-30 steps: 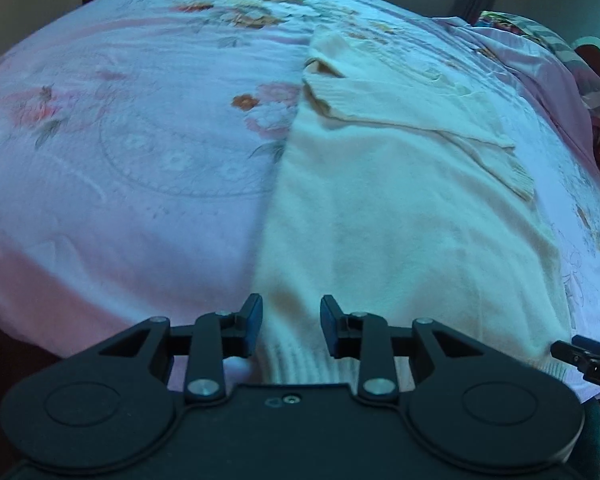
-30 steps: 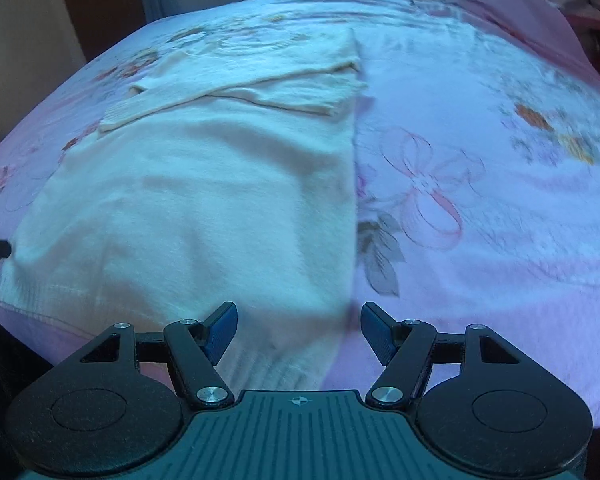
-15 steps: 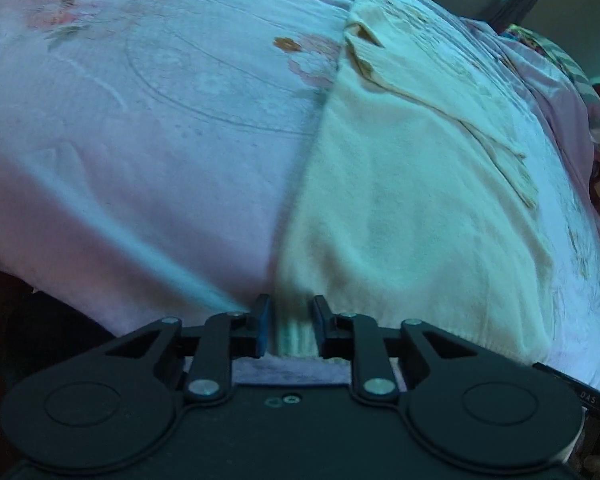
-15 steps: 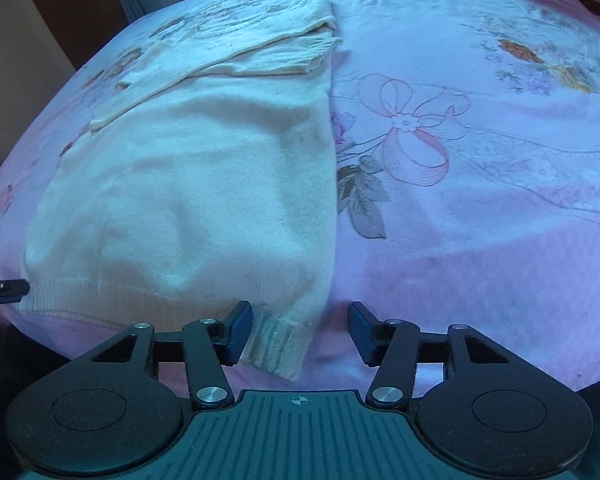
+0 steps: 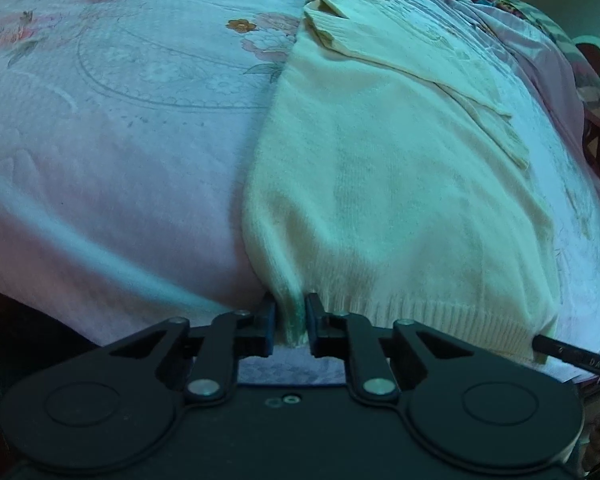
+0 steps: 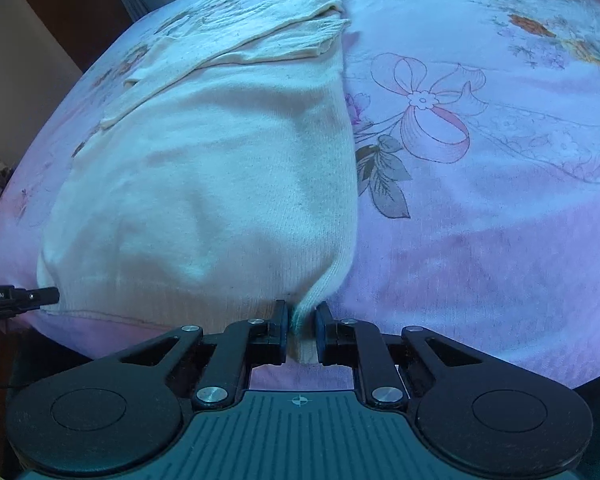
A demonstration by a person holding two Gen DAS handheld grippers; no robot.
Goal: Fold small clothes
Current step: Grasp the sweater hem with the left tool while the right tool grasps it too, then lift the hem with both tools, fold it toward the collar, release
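Two grippers each pinch a corner of the cream sweater's ribbed hem at the near edge of the bed. The left gripper [image 5: 291, 322] has its jaws pressed in on the hem's left corner, where the knit bunches into a narrow ridge between the pads. The right gripper [image 6: 302, 326] has its jaws drawn together on the hem's right corner, with a tuft of fabric pulled into a small peak between them (the pads look bluish in both views).

The sweater [image 5: 384, 184] lies flat on the pink floral bedspread [image 5: 120, 128], its body running from the near edge toward the far edge. Its sleeves are folded across the chest near the far end, one cuff lying over the left side and the other trailing toward the right side. In the right wrist view the sweater [image 6: 220, 184] fills the left half of the bedspread [image 6: 480, 200], whose printed pink bow and grey leaves sit just beside the garment's right edge.

Each camera catches a black fingertip of the other gripper at the opposite hem corner: at the lower right in the left wrist view, at the left edge in the right wrist view. A patterned cloth [image 5: 580, 68] lies past the bed's far right corner.
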